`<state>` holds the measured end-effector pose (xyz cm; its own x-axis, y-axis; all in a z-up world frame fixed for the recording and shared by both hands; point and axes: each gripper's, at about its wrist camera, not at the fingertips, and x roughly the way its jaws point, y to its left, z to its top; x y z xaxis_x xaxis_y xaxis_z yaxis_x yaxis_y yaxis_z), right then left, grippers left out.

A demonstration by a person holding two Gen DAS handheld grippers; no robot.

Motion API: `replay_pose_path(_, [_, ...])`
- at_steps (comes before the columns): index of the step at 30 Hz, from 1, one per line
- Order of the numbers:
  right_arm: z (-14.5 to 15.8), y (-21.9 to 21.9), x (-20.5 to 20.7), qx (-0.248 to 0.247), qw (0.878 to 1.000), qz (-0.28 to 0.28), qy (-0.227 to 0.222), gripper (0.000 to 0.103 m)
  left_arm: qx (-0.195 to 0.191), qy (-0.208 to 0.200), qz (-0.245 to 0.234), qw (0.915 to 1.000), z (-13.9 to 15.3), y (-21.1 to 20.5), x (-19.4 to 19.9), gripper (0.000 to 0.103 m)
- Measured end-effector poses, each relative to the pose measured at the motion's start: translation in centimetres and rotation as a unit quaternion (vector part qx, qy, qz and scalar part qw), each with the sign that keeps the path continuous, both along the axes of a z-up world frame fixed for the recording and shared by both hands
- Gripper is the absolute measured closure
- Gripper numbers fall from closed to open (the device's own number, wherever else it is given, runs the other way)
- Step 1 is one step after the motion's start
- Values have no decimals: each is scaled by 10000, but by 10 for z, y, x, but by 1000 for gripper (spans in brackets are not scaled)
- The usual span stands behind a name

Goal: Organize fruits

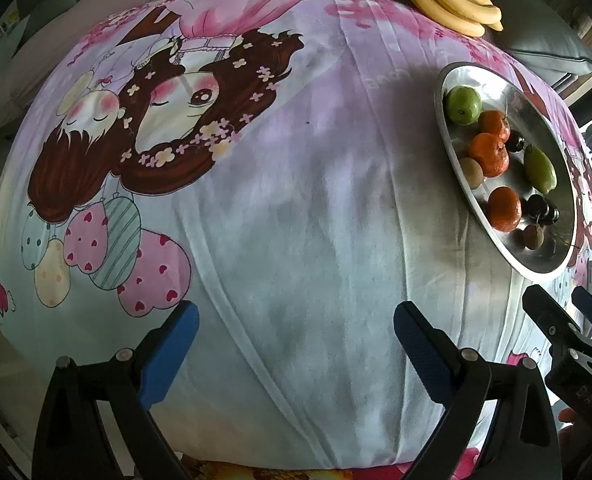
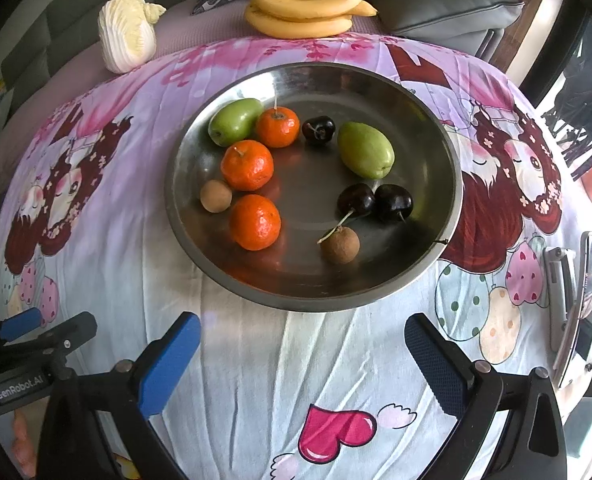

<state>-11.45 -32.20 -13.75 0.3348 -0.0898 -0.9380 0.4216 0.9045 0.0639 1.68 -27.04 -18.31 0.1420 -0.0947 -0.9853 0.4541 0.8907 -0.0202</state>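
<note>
Steel basin point(image 2: 436, 128) holds the small fruits; both tongs hang wide and empty.
Left gripper point(image 1: 296, 332) over bare cloth, right gripper point(image 2: 302, 344) at the basin's 6 o'clock; tangerines point(image 2: 247, 165) at 9, cherries point(image 2: 374, 201) at 4, bananas point(image 2: 304, 8) outside at 12: sorting either done or pending.

both grippers point(image 1: 296, 344) point(image 2: 302, 354): black frames, silver screws, blue-padded jaws; "genrobot.ai" label on one.
</note>
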Motion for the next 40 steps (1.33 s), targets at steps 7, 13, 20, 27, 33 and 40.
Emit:
replay_pose_path(7, [1, 0, 0, 6, 10000, -12, 1, 0, -3, -7, 19, 10000, 1, 1, -1, 5])
replay_pose_path(13, [0, -1, 0, 4, 10000, -8, 1, 0, 32, -20, 4, 10000, 1, 0, -1, 5])
replay_pose_path(20, [0, -1, 0, 7, 10000, -30, 12, 0, 108, -89, 15, 9999, 2, -1, -2, 5])
replay_pose_path(27, [-1, -2, 1, 9, 10000, -28, 12, 0, 161, -120, 40, 9998, 2, -1, -1, 5])
replay_pose_path(33, [-1, -2, 1, 5, 10000, -34, 14, 0, 114, -175, 33, 9998, 3, -1, -2, 5])
replay_pose_path(40, [-1, -2, 2, 7, 10000, -29, 12, 0, 131, -215, 90, 9996, 6, 3, 3, 5])
